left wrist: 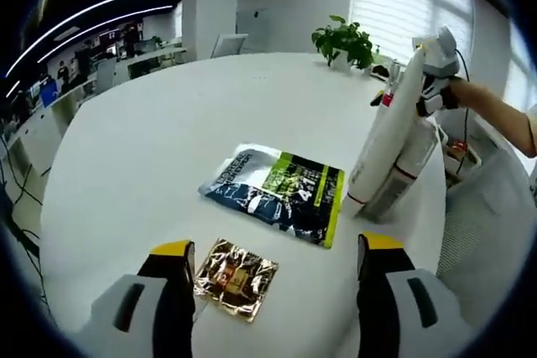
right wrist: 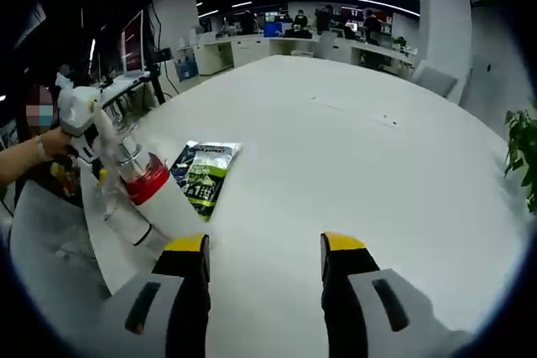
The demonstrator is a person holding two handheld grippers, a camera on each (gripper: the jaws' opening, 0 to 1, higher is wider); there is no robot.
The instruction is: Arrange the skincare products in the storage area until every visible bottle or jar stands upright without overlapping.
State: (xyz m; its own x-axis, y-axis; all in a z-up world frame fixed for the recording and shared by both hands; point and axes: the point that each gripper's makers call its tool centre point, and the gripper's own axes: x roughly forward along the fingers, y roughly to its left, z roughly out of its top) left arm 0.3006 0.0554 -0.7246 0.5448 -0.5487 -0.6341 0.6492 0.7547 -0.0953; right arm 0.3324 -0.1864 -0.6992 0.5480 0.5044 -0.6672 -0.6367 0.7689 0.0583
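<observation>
Left tool [left wrist: 277,262] open and empty over gold sachet [left wrist: 235,278], right tool [right wrist: 264,253] open, empty

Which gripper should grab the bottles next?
Right, probably. Both are open and empty, but the white bottle ends beside the right gripper's jaw tip; the left gripper faces the dark packet instead.

The white counter [left wrist: 151,140] is lying mostly bare, giving wide passage across its middle and far side. A dark-and-green pouch [left wrist: 277,194] and a gold foil sachet [left wrist: 237,278] are lying flat near its front edge, the sachet sitting just ahead of the left gripper [left wrist: 277,262]. A tall white bottle [left wrist: 388,127] is leaning by the counter's edge, blocking that side. A potted plant [left wrist: 344,42] is standing at the far rim.
</observation>
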